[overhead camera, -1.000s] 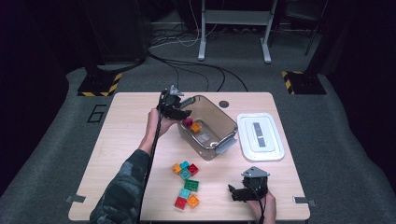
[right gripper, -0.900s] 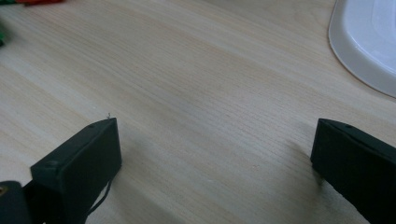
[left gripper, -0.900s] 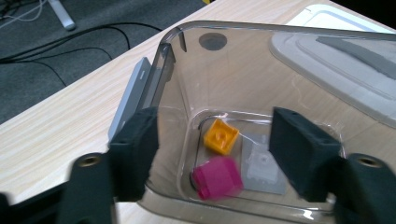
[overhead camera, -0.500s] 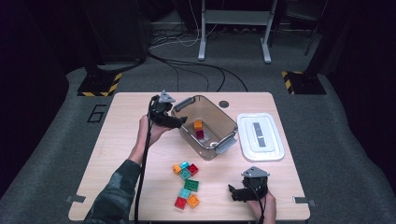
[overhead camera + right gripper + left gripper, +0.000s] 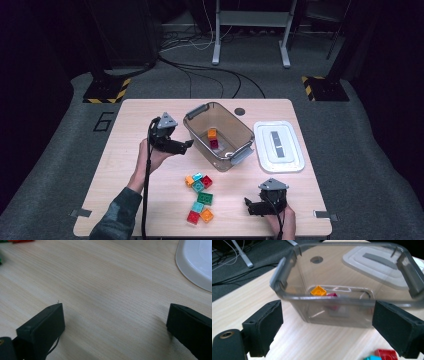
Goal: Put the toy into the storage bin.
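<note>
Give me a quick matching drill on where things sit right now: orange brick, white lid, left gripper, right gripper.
Things:
1 orange brick
2 white lid
3 left gripper
4 right gripper

Places:
A near table edge, jaws open over bare wood
B inside the clear bin
C flat on the table, right of the bin
D left of the bin, jaws open and empty

Pairs: 1-B, 2-C, 3-D, 4-A

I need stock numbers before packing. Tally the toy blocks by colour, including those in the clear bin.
Orange blocks: 3
Red blocks: 3
Green blocks: 2
Teal blocks: 2
Total: 10, two of them inside the clear bin.
</note>
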